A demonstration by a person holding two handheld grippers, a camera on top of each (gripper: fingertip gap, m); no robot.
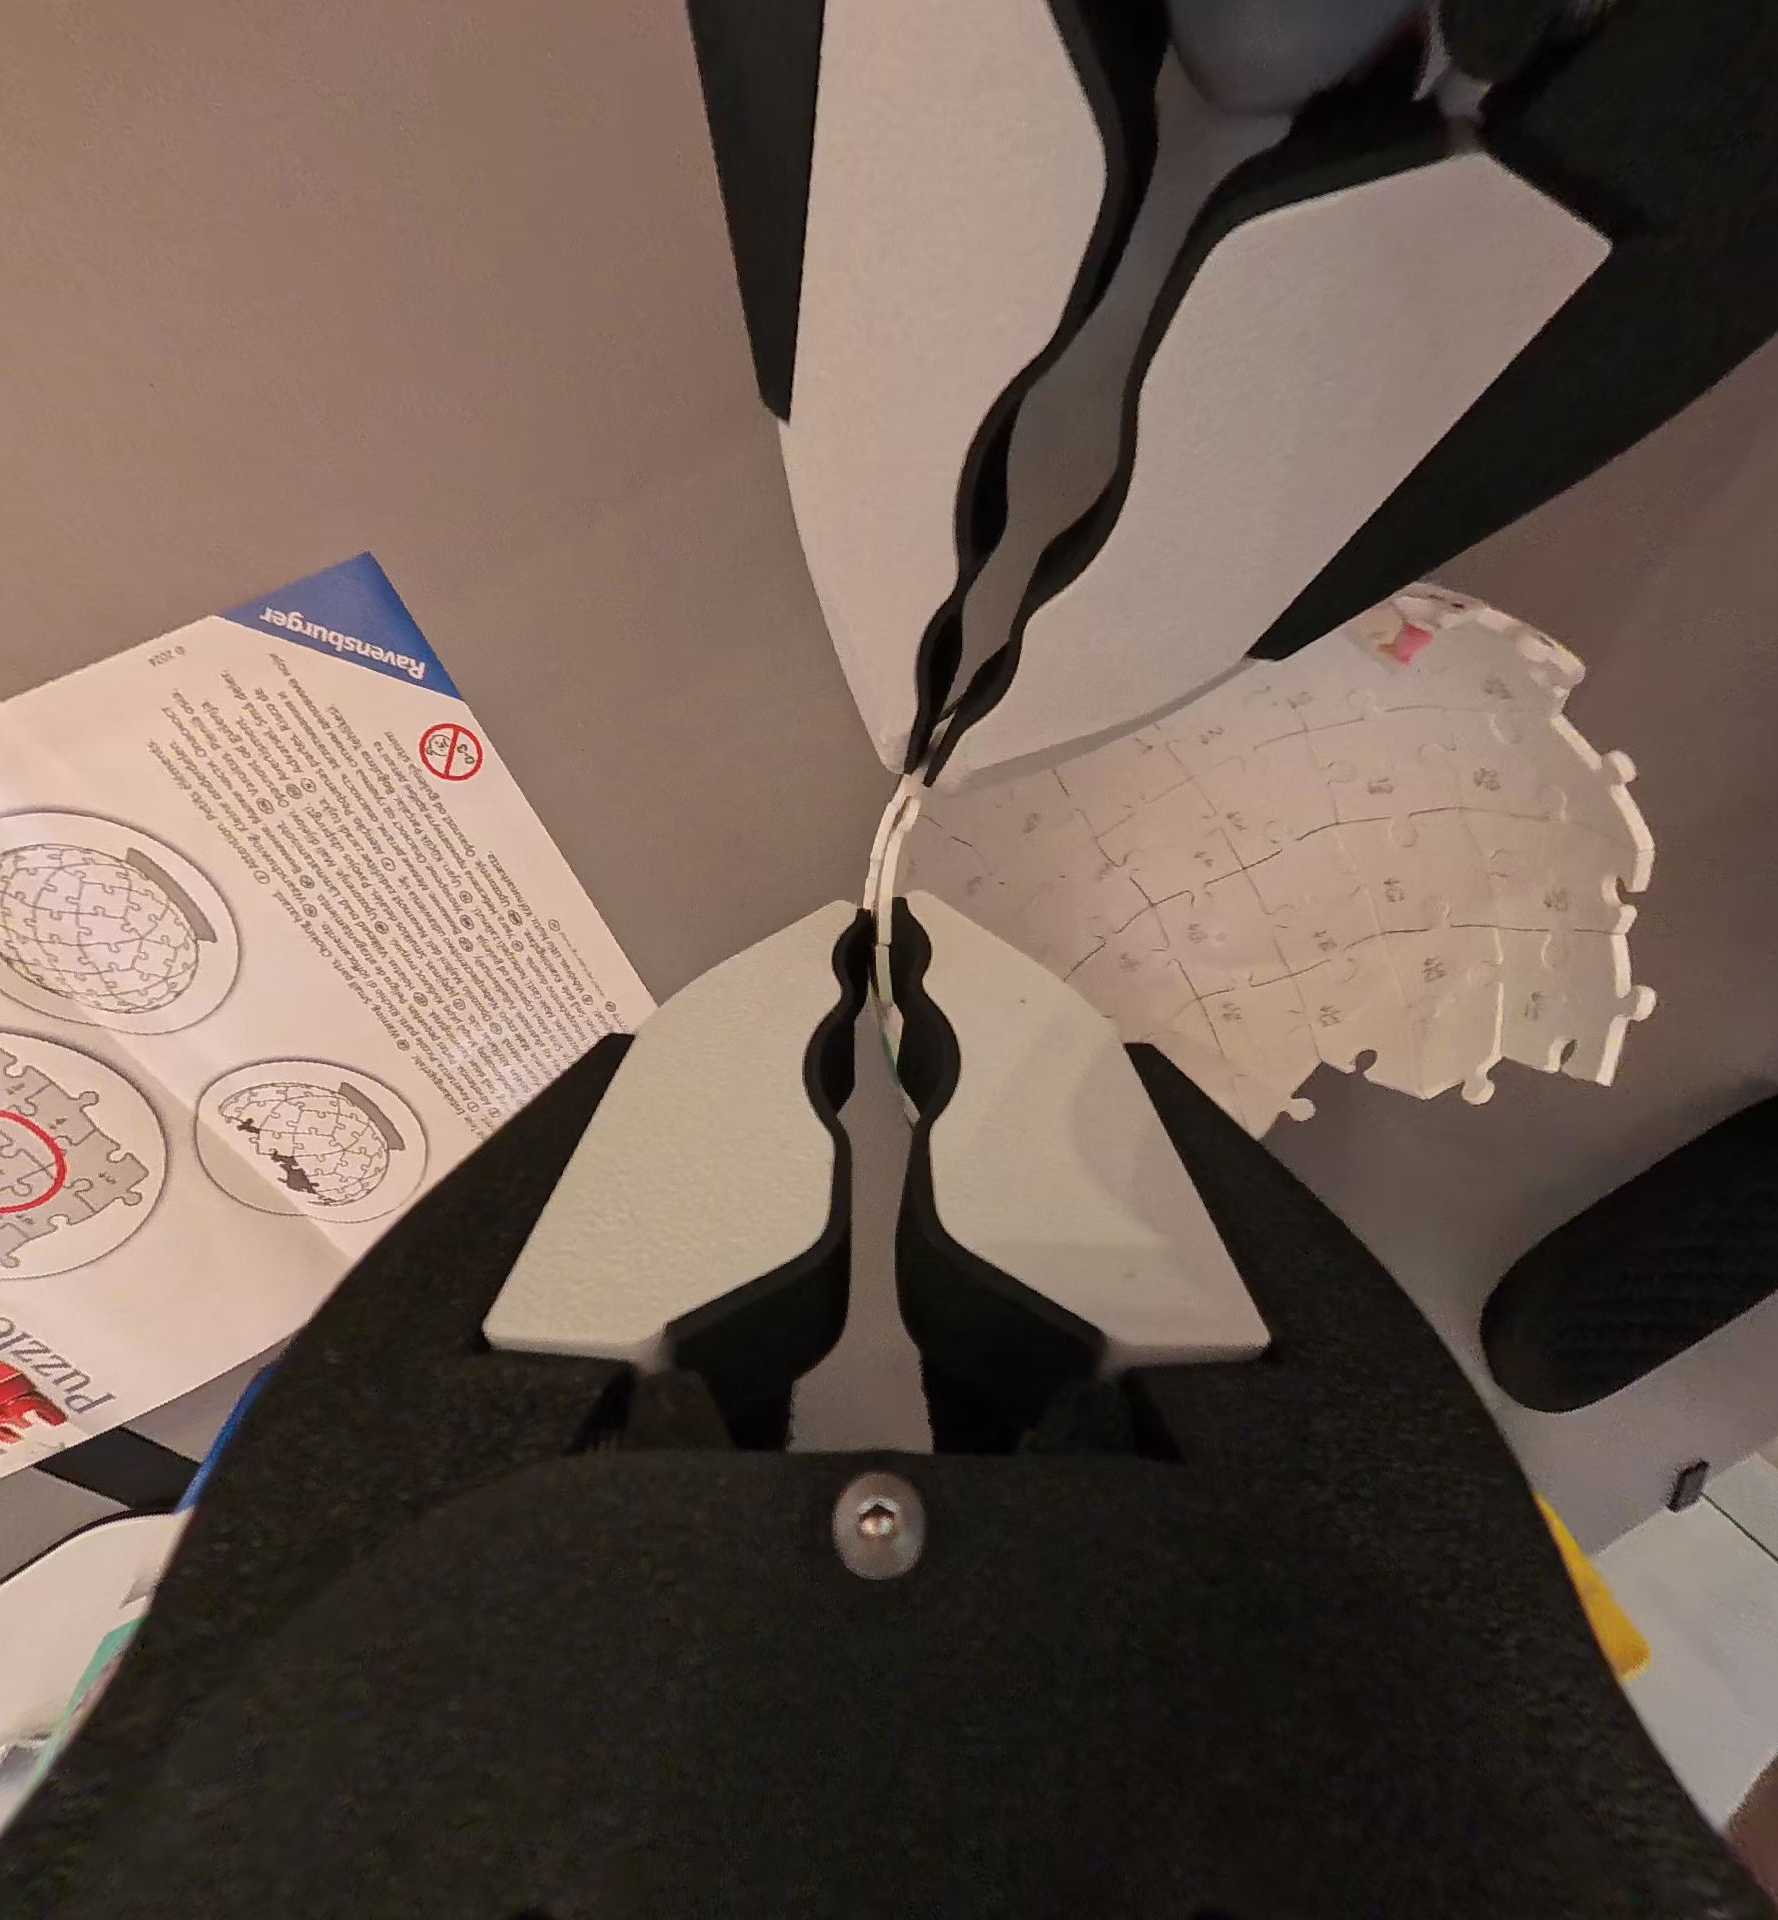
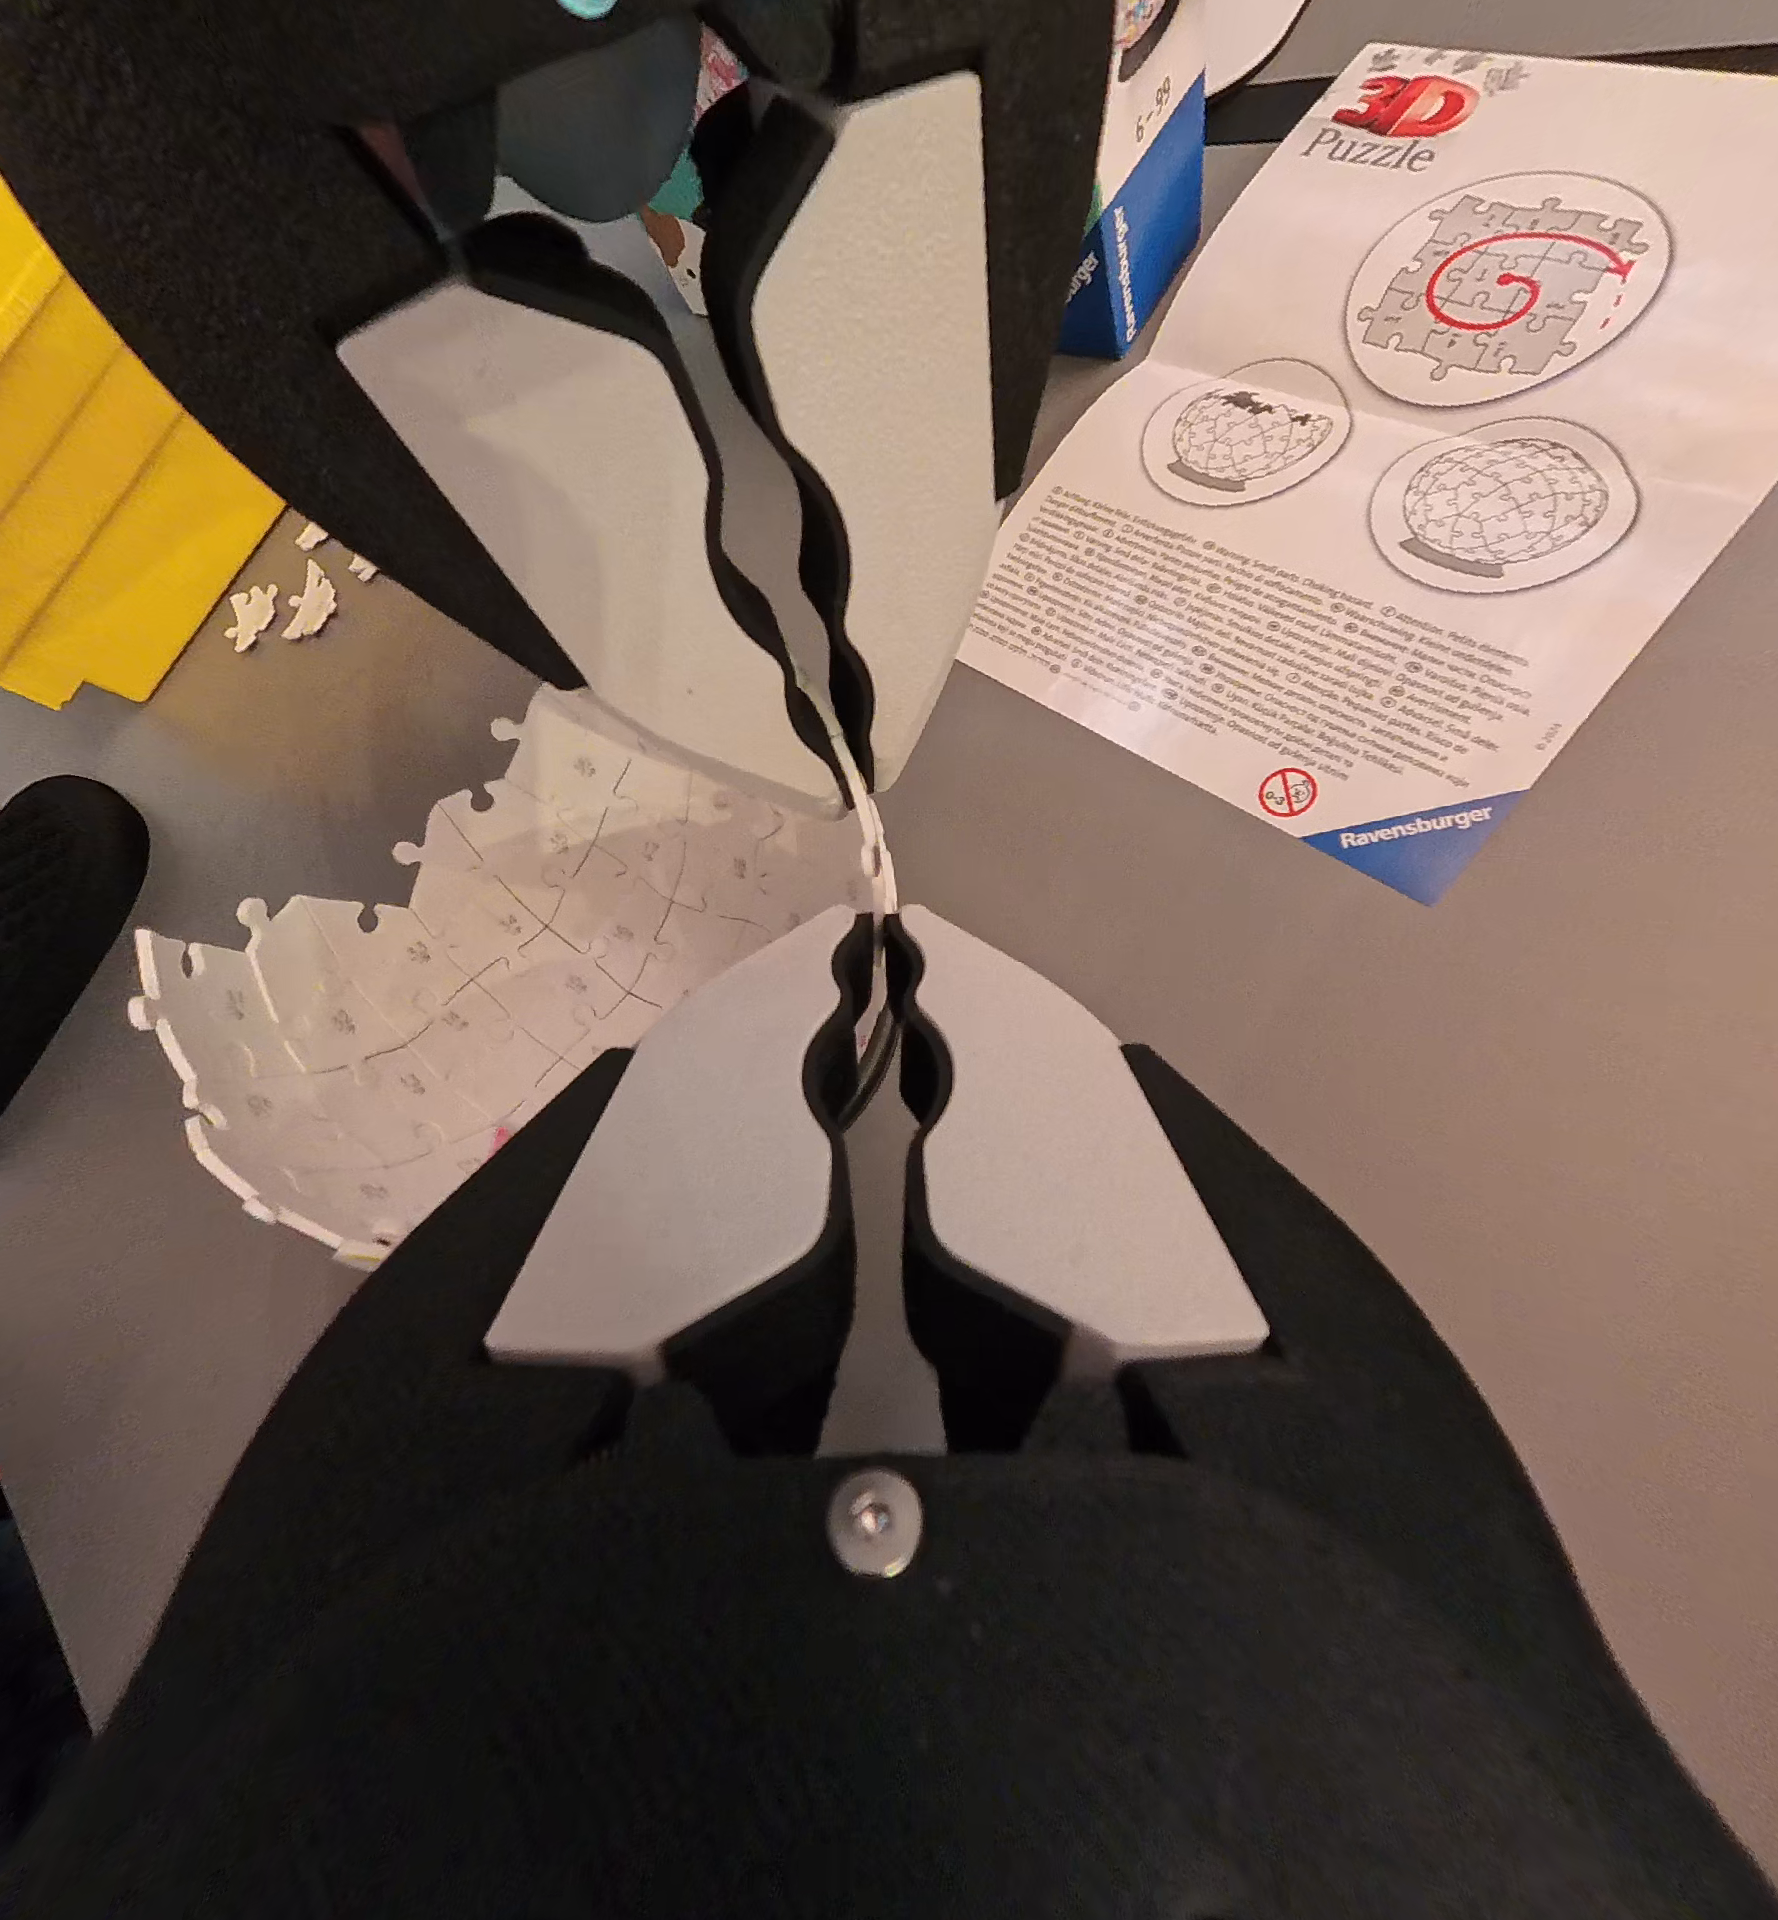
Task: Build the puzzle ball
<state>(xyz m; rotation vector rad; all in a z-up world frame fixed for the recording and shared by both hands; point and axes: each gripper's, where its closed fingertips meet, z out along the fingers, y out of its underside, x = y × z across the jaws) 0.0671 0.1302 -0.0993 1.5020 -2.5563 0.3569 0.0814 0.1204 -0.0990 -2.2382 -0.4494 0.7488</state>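
Both tongs are pinched on one rim of the half-built puzzle ball shell [image 1: 1311, 894]: the left gripper [image 1: 877, 920] bites the thin white edge from below in its own view, and the right gripper [image 2: 877, 920] clamps the same edge from the opposite side, their tips nearly meeting. The step looks like pressing a rim piece home, so squeeze evenly, keep the two grips in line with the shell's curve, and avoid twisting, since interlocked tabs could pop apart. Each finger is a pale flat plate faced with a wavy black pad. Held above the grey table [image 2: 1384, 1143], the shell is curved, matte white inside, faintly numbered, with a knobbed, stepped edge. Farther off lie a folded instruction leaflet [image 2: 1384, 468], loose white pieces [image 2: 282, 608], a yellow bin [image 2: 54, 468] and a blue box [image 2: 1145, 260].
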